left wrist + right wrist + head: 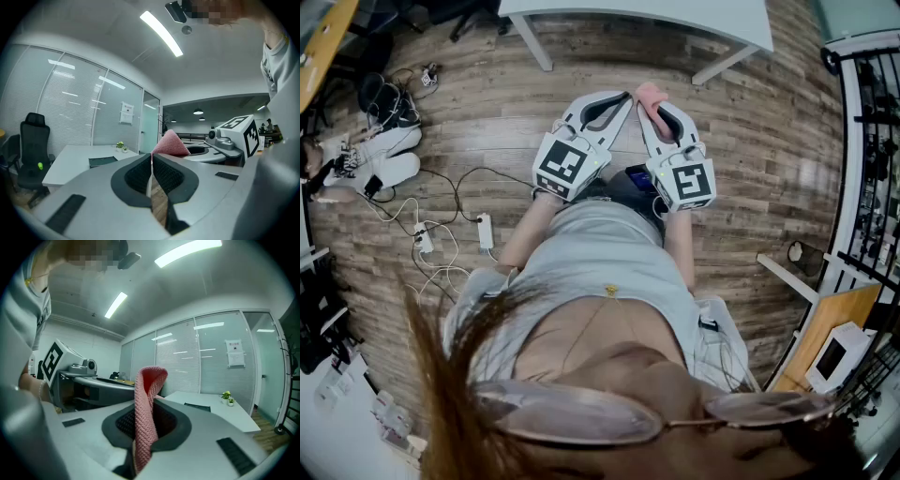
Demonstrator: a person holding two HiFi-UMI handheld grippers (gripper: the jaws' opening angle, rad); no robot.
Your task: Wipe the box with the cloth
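open wood floor on the near side of the white table, nothing lying on it. the table's legs fence that strip at both ends. left of the table there's a tangle of cables and a power strip. right of the table a dark rack walls things off. left gripper and right gripper sit tip to tip just short of the table, hardly any gap between.

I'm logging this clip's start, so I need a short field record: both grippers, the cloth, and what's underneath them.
left gripper: jaws shut, nothing between them
right gripper: jaws shut on the cloth
cloth: pink, knitted, folded over, sticking up past the jaws
below: wooden floor
ahead: white table
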